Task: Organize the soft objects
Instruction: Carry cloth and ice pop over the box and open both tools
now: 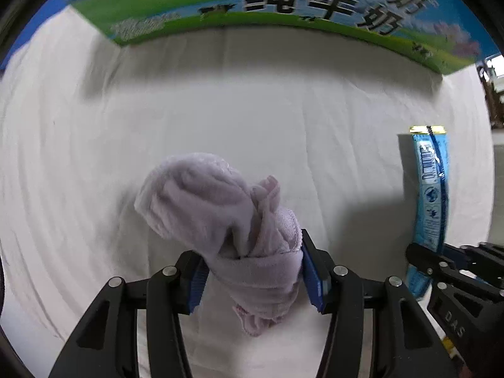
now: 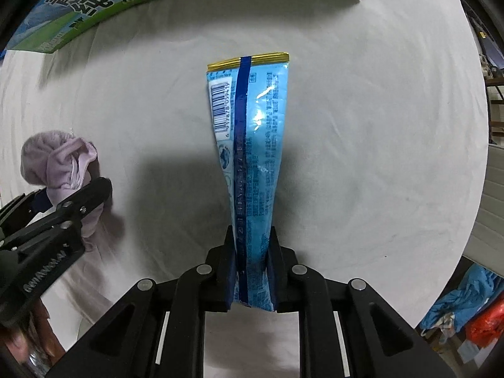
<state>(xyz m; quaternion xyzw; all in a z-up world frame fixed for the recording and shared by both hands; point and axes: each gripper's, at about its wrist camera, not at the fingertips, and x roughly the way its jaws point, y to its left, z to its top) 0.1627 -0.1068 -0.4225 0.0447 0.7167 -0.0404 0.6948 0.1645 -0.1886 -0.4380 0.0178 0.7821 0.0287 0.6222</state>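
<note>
Now both items are held aloft: the lilac sock bundle (image 1: 239,220) is clamped in the left tool (image 1: 252,271), the blue packet (image 2: 252,157) pinched in the right tool (image 2: 252,271), above the white surface (image 1: 283,110). Nothing looks stowed yet; the milk carton box (image 1: 283,6) ahead seems the destination.

fuzzy lilac cloth sock (image 1: 226,220), glossy blue plastic packet (image 2: 252,157), matt white sheet (image 1: 252,119).

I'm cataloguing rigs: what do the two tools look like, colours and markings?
Both the left tool and the right tool are matte black angular linkages with silver pivot bolts and blue finger pads. Pale lettering marks their sides; the right one shows white stripes. No cables visible.
</note>
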